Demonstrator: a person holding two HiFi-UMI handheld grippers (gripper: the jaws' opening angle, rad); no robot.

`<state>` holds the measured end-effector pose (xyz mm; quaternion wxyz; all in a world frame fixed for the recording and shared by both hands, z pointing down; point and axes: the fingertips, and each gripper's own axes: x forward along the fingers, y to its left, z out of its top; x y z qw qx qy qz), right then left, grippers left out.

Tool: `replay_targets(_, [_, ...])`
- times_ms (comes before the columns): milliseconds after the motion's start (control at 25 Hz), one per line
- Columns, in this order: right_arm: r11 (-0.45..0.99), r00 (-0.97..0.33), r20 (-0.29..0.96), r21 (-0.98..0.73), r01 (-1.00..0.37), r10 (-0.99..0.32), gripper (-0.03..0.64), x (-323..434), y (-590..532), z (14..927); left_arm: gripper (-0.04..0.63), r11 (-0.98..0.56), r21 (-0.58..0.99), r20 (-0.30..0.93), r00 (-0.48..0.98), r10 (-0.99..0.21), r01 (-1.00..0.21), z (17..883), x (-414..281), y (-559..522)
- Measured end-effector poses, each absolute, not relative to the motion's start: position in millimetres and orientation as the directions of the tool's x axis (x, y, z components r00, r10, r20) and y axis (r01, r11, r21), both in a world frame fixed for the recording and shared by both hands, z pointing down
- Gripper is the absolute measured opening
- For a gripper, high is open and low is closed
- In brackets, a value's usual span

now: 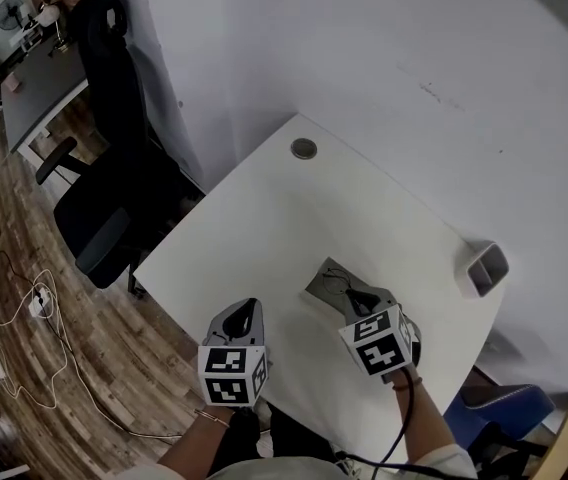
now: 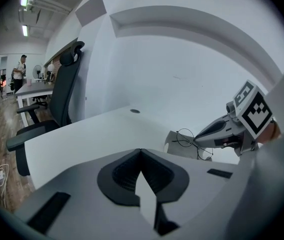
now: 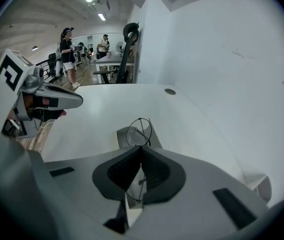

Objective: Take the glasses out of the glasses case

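Glasses (image 3: 139,132) pinched at wire frame between right gripper (image 3: 141,147) jaws, one lens seen just ahead of tips. Glasses case (image 3: 122,134) laid on table (image 3: 97,114) just beyond tips. Left gripper (image 2: 140,150) jaws pressed together, nothing held.

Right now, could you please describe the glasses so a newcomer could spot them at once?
On the white table, near its front edge, lies a grey case. The right claw is shut on the glasses there: thin dark wire, round lenses.

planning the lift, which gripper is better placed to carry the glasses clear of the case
Right. The right gripper is shut on the wire glasses over the glasses case; the left gripper is shut, empty, off to the side.
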<state>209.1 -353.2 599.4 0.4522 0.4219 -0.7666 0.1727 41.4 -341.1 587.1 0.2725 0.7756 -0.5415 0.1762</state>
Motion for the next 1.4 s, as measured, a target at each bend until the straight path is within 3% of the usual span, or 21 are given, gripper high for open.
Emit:
replay_targets(680, [0.438,-0.288,0.685,0.050,-0.898,-0.669,0.037,194.0,-351.3,501.6,0.008,-0.360,0.236,0.426,0.429,-0.797,-0.903,520.3,49.5,-353.2])
replay_targets(1400, [-0.008,-0.011,0.339,-0.054,-0.999,-0.941,0.037,244.3,-305.2,382.1,0.008,-0.588,0.131,0.212,0.602,-0.770,-0.798,410.3,82.9,-349.5])
